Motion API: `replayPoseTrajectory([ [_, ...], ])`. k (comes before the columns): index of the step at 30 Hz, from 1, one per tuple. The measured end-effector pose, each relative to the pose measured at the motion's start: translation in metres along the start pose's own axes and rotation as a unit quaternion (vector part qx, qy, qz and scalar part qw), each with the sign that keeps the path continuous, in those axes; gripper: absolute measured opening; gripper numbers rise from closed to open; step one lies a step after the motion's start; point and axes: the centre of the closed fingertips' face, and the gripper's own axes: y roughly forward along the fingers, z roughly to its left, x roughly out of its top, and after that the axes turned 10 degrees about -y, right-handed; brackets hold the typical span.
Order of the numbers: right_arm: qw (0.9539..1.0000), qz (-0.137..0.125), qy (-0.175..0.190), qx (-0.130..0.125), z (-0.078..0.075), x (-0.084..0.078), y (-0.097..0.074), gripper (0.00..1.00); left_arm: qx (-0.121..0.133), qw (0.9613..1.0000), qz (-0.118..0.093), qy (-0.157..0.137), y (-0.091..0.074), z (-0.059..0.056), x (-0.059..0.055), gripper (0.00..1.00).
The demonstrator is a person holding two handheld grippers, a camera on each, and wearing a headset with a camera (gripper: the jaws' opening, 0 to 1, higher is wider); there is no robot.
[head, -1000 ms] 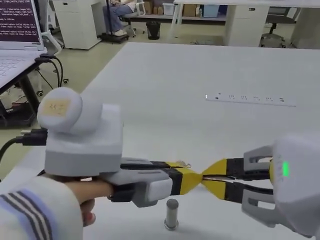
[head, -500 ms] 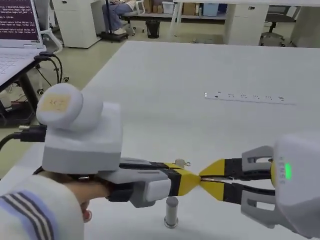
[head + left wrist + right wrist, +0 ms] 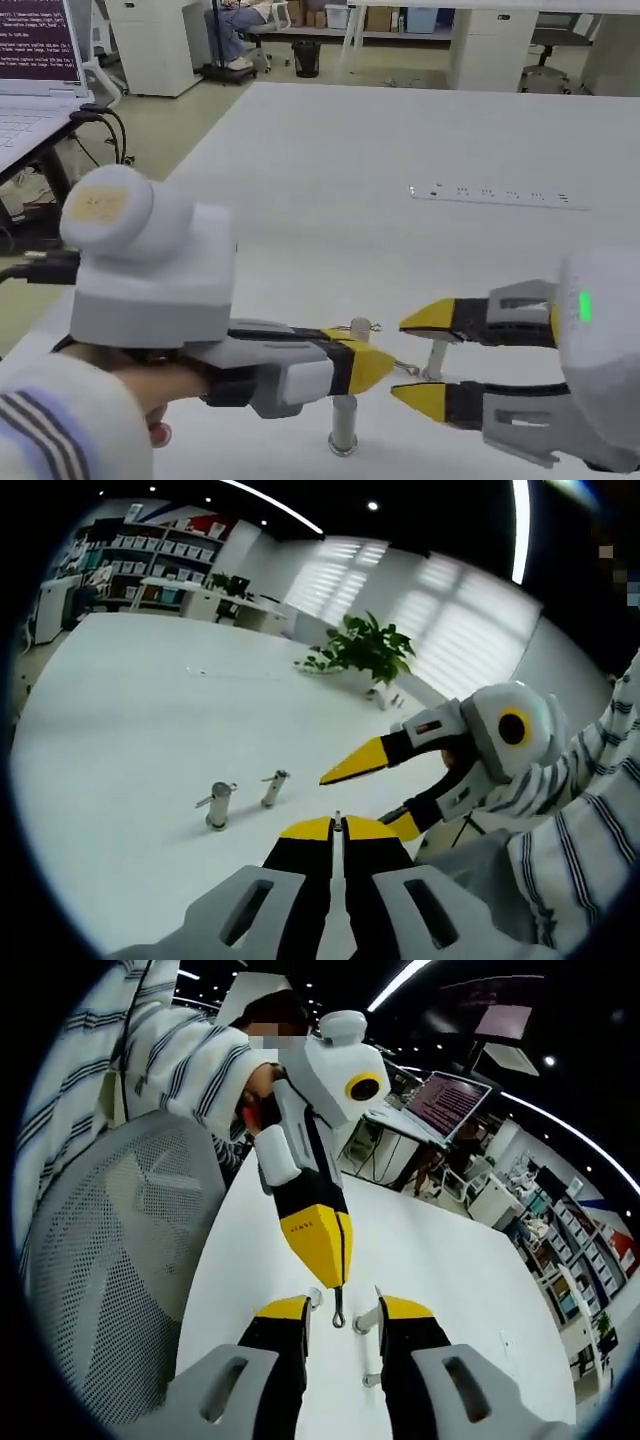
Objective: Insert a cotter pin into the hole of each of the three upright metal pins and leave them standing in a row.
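My left gripper (image 3: 383, 366) is shut on a thin cotter pin (image 3: 339, 1310), whose looped end sticks out past the yellow tips. Facing it, my right gripper (image 3: 424, 358) stands open and holds nothing, its jaws above and below the cotter pin's end. One upright metal pin (image 3: 343, 424) stands near the table's front edge. A second metal pin (image 3: 436, 354) shows between the right jaws. A third metal pin (image 3: 360, 326) is half hidden behind the left gripper. In the left gripper view two metal pins (image 3: 217, 805) (image 3: 273, 788) stand upright, each with a small crosspiece near its top.
A white power strip (image 3: 500, 197) lies farther back on the white table (image 3: 330, 170). A laptop (image 3: 35, 60) with cables stands on a stand beyond the table's left edge. A mesh chair back (image 3: 110, 1260) is close to the table's near edge.
The right gripper has opened and let go of the cotter pin, which both grippers pinched before. The left gripper has kept hold of it.
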Motion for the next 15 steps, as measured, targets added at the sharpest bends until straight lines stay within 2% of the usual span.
replayPoseTrajectory([
  [2, 0.9995, -0.005, 0.028, 0.010, 0.002, -0.002, 0.000, 0.28, -0.004, 0.9999, -0.005, 0.011, -0.002, -0.002, 0.002, 0.00],
  [5, 0.9972, -0.013, 0.070, 0.022, 0.004, -0.006, 0.000, 0.27, -0.008, 0.9994, -0.007, 0.032, -0.004, -0.004, 0.003, 0.00],
  [8, 0.9914, -0.027, 0.121, 0.042, 0.010, -0.007, 0.000, 0.25, -0.013, 0.9978, -0.003, 0.065, -0.006, -0.006, 0.002, 0.00],
  [10, 0.9868, -0.037, 0.146, 0.061, 0.015, -0.006, 0.000, 0.26, -0.015, 0.9972, -0.004, 0.074, -0.007, -0.008, 0.003, 0.00],
  [12, 0.9814, -0.051, 0.172, 0.067, 0.016, -0.003, 0.000, 0.27, -0.025, 0.9931, -0.011, 0.114, -0.009, -0.015, 0.007, 0.00],
  [13, 0.9814, -0.052, 0.172, 0.068, 0.016, -0.004, 0.000, 0.26, -0.030, 0.9924, -0.011, 0.119, -0.009, -0.018, 0.007, 0.00],
  [15, 0.9786, -0.055, 0.183, 0.077, 0.018, -0.004, 0.000, 0.22, -0.033, 0.9898, -0.009, 0.138, -0.011, -0.022, 0.006, 0.00],
])
